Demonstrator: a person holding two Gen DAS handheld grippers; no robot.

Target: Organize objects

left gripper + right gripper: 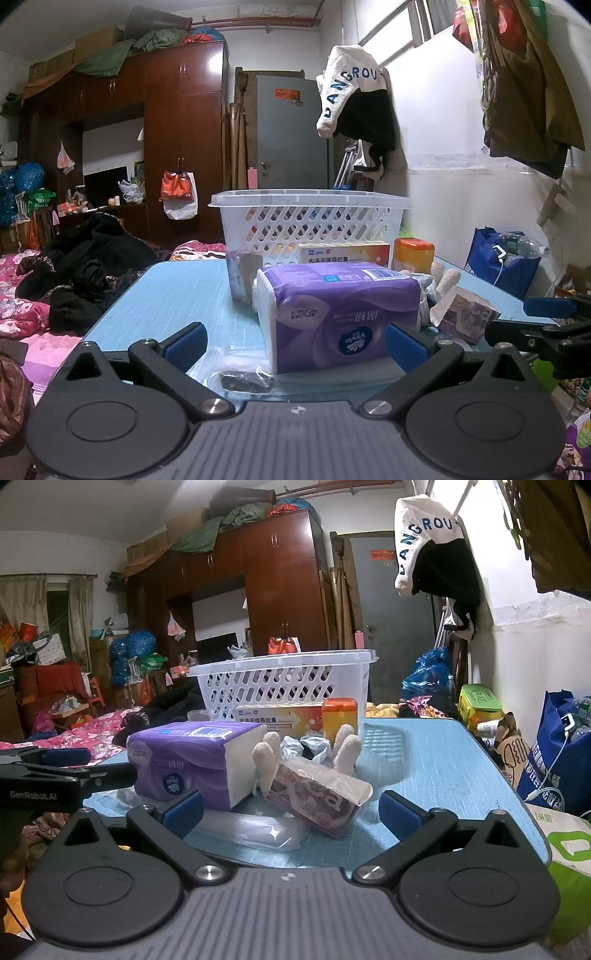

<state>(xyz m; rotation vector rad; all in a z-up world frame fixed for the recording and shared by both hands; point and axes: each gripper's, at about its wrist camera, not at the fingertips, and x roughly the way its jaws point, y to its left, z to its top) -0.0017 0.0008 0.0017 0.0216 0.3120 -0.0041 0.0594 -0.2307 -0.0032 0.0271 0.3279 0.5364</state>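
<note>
Facing purple tissue pack [340, 314], both grippers' fingers [186, 341] spread.

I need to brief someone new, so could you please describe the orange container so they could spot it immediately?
Start at the white lattice basket on the blue table. Right before its right end stands the orange container, beside the flat medicine box. It alone is upright, with an orange lid.

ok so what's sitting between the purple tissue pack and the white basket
In the left wrist view, a flat medicine box lies between the tissue pack and the basket, right against the basket's front wall, with an orange-lidded jar beside it.
</note>
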